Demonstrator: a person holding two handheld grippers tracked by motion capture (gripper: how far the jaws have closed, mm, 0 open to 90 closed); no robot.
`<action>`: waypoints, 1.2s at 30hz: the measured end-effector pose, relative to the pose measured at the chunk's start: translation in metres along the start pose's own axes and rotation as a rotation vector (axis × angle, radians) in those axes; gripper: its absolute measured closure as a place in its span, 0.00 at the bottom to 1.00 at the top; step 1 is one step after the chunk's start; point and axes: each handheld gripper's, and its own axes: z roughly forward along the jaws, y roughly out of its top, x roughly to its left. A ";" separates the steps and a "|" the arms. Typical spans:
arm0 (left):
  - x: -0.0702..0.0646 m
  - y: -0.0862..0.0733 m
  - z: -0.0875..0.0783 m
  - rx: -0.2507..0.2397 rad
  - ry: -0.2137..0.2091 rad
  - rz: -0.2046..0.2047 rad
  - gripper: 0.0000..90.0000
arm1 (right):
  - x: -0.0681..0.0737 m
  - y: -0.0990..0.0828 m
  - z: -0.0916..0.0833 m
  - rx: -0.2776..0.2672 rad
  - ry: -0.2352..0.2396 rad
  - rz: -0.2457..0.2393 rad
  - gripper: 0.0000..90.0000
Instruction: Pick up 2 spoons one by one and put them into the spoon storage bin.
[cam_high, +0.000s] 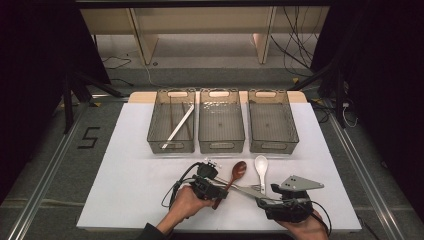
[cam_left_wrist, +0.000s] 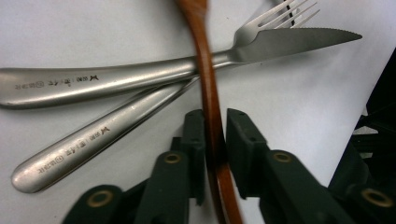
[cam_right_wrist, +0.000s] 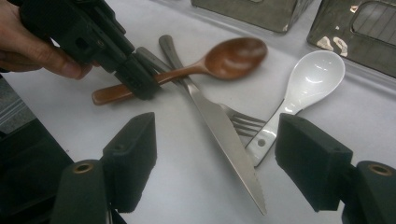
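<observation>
Brown wooden spoon (cam_right_wrist: 205, 63) lies on a white table mat (cam_high: 125, 180), its handle clamped between the jaws of the left gripper (cam_left_wrist: 215, 135), which a hand (cam_high: 185, 205) holds at the near edge of the table. In the left gripper view the two black jaws press on either side of the thin wooden handle, partway along its length, with the butt end sticking out on the near side. The spoon's oval bowl points toward the far side, and its handle crosses over a steel table knife (cam_right_wrist: 219, 126) with a serrated blade and a steel fork (cam_left_wrist: 140, 112), both resting flat on the mat. The knife and fork lie crossed, their handles to the left and the blade and tines to the right.

Just right of the wooden spoon sits a white ceramic soup spoon (cam_right_wrist: 303, 88), bowl up, its handle end touching the fork's tines. The right gripper (cam_right_wrist: 215, 158), held in the other hand (cam_high: 305, 227) at the near right, hovers with its jaws spread wide and nothing between them, aimed at the knife blade.

Along the far side stand three grey mesh bins (cam_high: 272, 145) in a row; the left one holds a pale stick and darker chopsticks (cam_high: 179, 125).
</observation>
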 end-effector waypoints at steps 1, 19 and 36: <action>0.000 0.000 0.000 0.001 -0.002 0.002 0.90 | 0.000 0.000 0.000 0.000 0.000 0.000 0.33; -0.003 0.002 -0.012 -0.042 0.030 0.052 0.93 | 0.000 0.000 -0.001 0.001 -0.001 0.004 0.33; 0.011 0.016 -0.050 -0.166 0.059 0.038 0.93 | 0.000 0.000 -0.001 -0.002 -0.004 0.004 0.33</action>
